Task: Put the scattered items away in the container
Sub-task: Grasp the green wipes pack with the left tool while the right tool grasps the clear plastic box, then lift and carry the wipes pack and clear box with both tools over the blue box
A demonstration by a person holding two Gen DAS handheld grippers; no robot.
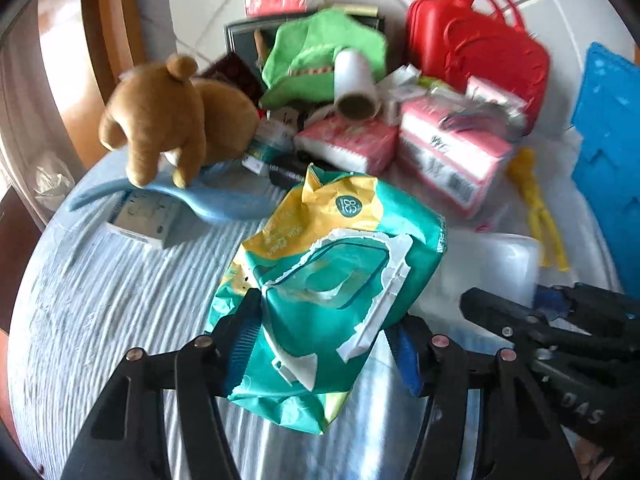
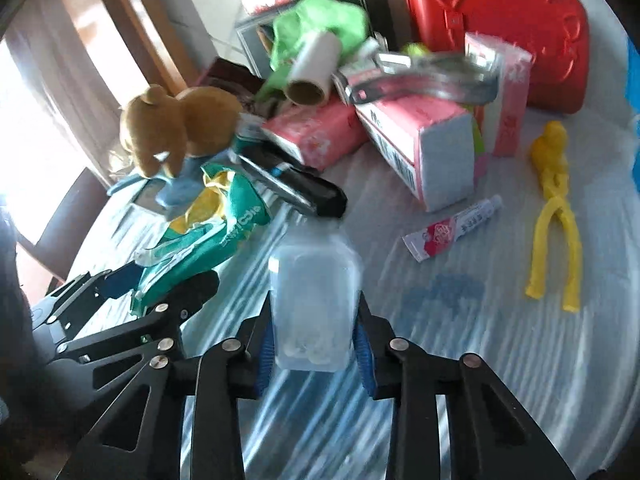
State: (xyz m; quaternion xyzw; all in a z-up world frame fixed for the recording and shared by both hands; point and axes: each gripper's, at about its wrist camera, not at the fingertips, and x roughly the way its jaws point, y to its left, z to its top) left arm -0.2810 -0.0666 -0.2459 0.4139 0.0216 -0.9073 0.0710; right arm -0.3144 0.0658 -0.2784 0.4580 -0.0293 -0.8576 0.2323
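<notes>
My left gripper [image 1: 326,350] is shut on a crumpled green and yellow wipes pack [image 1: 332,272], its blue pads pressing both sides; the pack hangs just above the striped tablecloth. In the right wrist view that pack [image 2: 208,232] shows at the left in the left gripper [image 2: 160,284]. My right gripper [image 2: 316,356] is shut on a clear plastic box [image 2: 312,304], with small white pieces visible inside. In the left wrist view that box [image 1: 500,260] sits at the right with the right gripper [image 1: 532,300] behind it. A red plastic case [image 2: 500,28] with handles stands at the back right.
A clutter pile fills the back: brown teddy bear [image 1: 168,120], green cloth [image 1: 320,52], white roll [image 1: 356,84], pink tissue packs [image 2: 420,144], black stapler [image 2: 296,188]. A toothpaste tube [image 2: 452,228] and yellow tongs [image 2: 556,216] lie to the right. A blue mat [image 1: 608,160] is at the far right.
</notes>
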